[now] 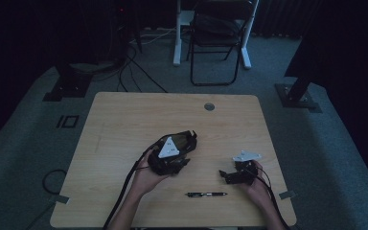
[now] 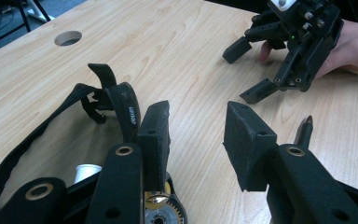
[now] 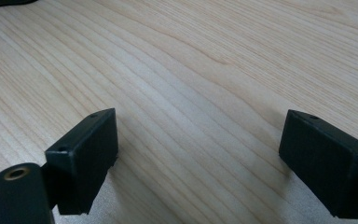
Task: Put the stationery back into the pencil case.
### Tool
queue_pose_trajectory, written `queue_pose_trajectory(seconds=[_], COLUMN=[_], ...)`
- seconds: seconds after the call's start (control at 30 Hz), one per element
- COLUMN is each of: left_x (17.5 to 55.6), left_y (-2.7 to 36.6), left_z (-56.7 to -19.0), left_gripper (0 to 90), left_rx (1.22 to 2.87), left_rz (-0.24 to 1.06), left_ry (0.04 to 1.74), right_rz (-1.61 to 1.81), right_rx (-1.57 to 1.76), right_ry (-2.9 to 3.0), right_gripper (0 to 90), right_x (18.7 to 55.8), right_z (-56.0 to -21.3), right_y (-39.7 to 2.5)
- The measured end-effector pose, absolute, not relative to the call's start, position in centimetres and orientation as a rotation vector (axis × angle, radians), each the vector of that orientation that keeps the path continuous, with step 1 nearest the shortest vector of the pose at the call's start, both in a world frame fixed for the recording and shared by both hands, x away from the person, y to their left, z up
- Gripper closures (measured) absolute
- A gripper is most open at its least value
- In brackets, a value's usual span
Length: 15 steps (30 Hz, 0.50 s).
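Your left gripper (image 2: 193,135) gapes beside the strap (image 2: 121,100), holding nothing; your right gripper (image 3: 198,163) spreads wide over bare table (image 3: 191,56), the pen (image 1: 206,194) near.

Pen (image 2: 304,131) is mostly hidden behind the left gripper's (image 2: 196,140) own jaw, only its tip peeking out; the black strap (image 2: 37,133) runs off the bottom edge; the right gripper (image 3: 198,163) has its far jaw cut by the frame's right edge

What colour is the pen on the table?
Black; the pen shows best in the high view, lying on the table between the two hands.
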State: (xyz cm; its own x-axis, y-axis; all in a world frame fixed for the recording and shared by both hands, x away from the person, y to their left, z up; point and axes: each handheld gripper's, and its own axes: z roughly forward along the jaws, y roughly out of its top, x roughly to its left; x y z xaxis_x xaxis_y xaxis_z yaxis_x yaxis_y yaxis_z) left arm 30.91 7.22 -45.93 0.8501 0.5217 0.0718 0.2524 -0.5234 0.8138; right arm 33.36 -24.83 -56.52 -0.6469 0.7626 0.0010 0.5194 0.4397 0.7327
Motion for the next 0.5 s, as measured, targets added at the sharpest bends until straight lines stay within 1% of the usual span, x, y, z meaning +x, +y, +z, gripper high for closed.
queue_pose_trajectory(seconds=[0.5], left_x=[30.1], left_y=[6.1], left_z=[-46.7], left_gripper=[60.7], left_rx=[2.153], left_rz=[0.357], left_ry=[0.533], right_rz=[1.032], right_rx=[1.098], right_ry=[2.367], right_gripper=[11.6], right_x=[33.4], right_z=[-56.5], right_y=[-24.8])
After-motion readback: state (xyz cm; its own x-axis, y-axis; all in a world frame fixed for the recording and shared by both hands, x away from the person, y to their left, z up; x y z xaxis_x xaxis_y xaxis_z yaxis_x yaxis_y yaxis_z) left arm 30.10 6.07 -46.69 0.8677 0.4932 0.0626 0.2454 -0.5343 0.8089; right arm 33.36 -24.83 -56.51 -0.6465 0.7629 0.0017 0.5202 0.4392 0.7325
